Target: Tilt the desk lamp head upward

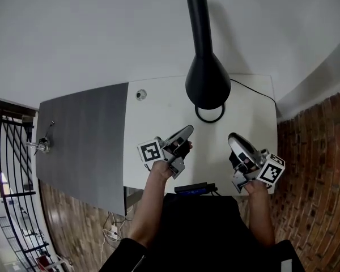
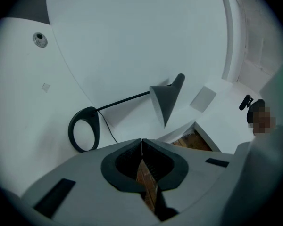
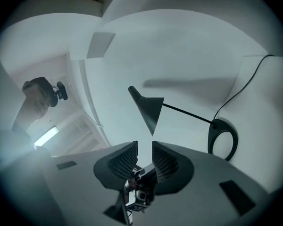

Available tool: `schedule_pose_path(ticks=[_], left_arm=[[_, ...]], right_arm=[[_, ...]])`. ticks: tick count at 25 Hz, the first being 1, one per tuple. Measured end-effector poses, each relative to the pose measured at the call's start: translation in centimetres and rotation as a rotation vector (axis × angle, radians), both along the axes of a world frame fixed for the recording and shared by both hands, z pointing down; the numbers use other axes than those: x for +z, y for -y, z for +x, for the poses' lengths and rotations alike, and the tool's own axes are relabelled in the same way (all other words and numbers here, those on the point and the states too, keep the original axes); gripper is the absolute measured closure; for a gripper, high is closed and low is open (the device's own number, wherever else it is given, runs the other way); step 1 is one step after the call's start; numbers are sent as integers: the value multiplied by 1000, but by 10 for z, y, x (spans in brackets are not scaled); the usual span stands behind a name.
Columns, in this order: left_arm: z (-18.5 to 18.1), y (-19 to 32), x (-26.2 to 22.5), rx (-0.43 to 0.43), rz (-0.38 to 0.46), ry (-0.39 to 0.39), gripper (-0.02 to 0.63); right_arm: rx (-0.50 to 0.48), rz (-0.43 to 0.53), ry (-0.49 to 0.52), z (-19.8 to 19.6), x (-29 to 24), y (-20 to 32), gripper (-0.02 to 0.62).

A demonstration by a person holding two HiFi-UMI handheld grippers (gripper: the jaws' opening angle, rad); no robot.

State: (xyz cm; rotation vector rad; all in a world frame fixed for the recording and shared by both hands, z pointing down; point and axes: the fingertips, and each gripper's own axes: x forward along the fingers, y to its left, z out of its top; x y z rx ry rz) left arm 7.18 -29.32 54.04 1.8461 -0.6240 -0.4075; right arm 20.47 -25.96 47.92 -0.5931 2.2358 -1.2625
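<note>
A black desk lamp stands on the white desk (image 1: 158, 112), its cone-shaped head (image 1: 207, 78) above a ring base (image 1: 209, 114). In the left gripper view the lamp head (image 2: 166, 100) sits on a thin stem that rises from the ring base (image 2: 84, 128). The right gripper view has the lamp head (image 3: 148, 108) straight ahead and the base (image 3: 223, 134) to the right. My left gripper (image 1: 187, 132) hovers near the desk's front, short of the lamp, its pads (image 2: 132, 159) meeting at the tips. My right gripper (image 1: 233, 139) is beside it, open and empty (image 3: 144, 147).
The lamp's black cable (image 1: 255, 89) runs off the desk's right rear. A round grommet (image 1: 140, 94) sits in the desk's left part. A dark grey tabletop (image 1: 82, 140) adjoins on the left. A black device (image 1: 195, 188) lies at the front edge. Brick flooring (image 1: 317, 152) lies to the right.
</note>
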Motion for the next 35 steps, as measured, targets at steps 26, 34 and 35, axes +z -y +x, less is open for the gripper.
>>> schedule_pose_path(ticks=[26, 34, 35], left_arm=[[18, 81, 169, -24, -257, 35, 592], [23, 84, 181, -16, -356, 75, 592], [24, 84, 181, -11, -359, 81, 592]], right_arm=[[70, -82, -174, -18, 13, -6, 514], [73, -88, -176, -21, 14, -6, 514], [72, -87, -175, -22, 14, -5, 514]])
